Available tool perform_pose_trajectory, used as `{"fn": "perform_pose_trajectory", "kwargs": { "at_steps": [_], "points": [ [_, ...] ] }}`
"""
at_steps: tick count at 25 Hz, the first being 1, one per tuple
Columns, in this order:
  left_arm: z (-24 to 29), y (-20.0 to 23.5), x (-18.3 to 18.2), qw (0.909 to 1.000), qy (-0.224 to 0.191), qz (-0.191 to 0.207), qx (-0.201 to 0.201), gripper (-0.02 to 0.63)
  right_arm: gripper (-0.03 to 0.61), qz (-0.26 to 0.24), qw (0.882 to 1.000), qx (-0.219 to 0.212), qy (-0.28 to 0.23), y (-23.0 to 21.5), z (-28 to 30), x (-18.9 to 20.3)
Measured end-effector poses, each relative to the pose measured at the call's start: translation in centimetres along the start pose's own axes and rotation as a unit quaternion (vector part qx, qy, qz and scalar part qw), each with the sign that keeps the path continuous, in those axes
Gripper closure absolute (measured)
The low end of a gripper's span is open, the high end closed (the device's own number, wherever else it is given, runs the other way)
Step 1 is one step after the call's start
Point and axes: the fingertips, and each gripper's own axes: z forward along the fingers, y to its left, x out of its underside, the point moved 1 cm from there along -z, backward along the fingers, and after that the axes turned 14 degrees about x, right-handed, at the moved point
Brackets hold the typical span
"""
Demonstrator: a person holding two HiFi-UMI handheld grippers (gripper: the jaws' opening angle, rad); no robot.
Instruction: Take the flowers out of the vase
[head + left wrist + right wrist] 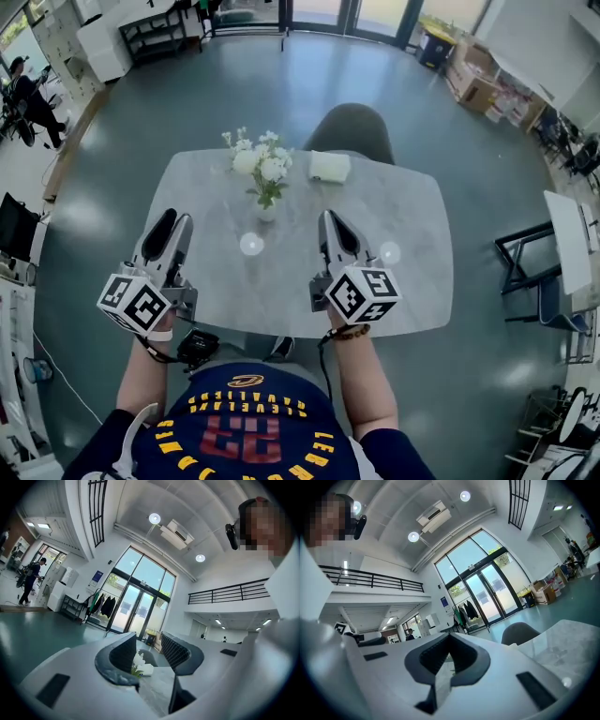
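**Both grippers short of the vase, flowers not yet touched**

The left gripper (170, 223) has its jaws spread with nothing between them, and its own view looks through the gap toward the white blooms. The right gripper (331, 223) has its jaws pressed together and is empty. Both lie level over the surface (403, 216), on the person's side of the vase (267, 214), one to each side of it and well apart from it.

The flowers (265, 164) stand in the vase, white heads on thin green stems, toward the far half of the surface. They will likely be light and soft, with stems that bend or bruise under a hard pinch and heads that shed. The best hold is probably low on the bunched stems, just above the vase's rim. The vase looks small (its material cannot be told), so it may tip or lift with the stems. A second gripper steadying it would help, and the right one must spread first.

On the near side of the vase the surface is bare, giving an easy approach. A white box (329, 167) sits beyond the vase and to its right, with a chair (349, 131) past the far edge. Nothing hangs above the vase, so a straight upward lift has room.
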Motion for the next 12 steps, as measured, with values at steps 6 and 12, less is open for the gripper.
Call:
{"fn": "perform_pose_trajectory", "kwargs": {
  "at_steps": [6,12],
  "points": [
    [0.1,2.8,0.8,0.9996,0.007,-0.008,-0.025,0.442,0.572,0.001,0.999,-0.010,0.040,-0.1,3.9,3.1],
    [0.3,5.7,1.4,0.9992,0.018,-0.020,-0.029,0.442,0.572,-0.017,0.998,0.000,0.057,0.1,6.6,5.4]
  ]
}}
